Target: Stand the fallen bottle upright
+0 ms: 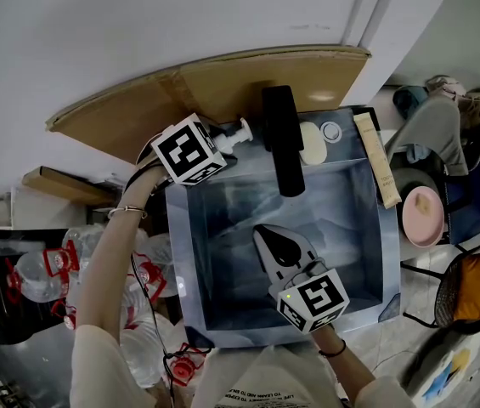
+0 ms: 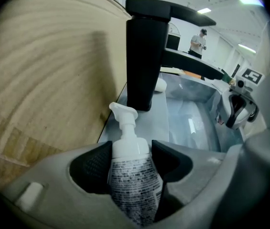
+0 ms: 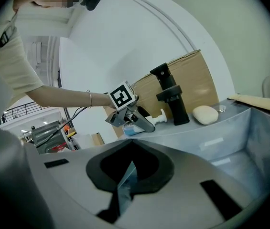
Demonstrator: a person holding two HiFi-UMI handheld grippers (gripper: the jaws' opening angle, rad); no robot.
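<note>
The pump bottle [image 2: 134, 175] is lying on its side on the back ledge of the grey sink [image 1: 180, 253], at about 11 o'clock from the basin's middle in the head view. Its white pump head is pointing toward 3 o'clock, just short of the black faucet [image 1: 282, 138]. The left gripper [image 2: 131, 154] is reaching down onto it, and its two dark pads are pressing the bottle's shoulder from both sides. The right gripper [image 1: 280, 246] is hovering over the basin at about 5 o'clock, its jaws meeting at the tips with nothing between them. A pale bar of soap [image 1: 312, 143] is sitting on the ledge at 3 o'clock from the faucet, and a sheet of cardboard [image 1: 223, 83] is leaning behind the sink at 12 o'clock
</note>
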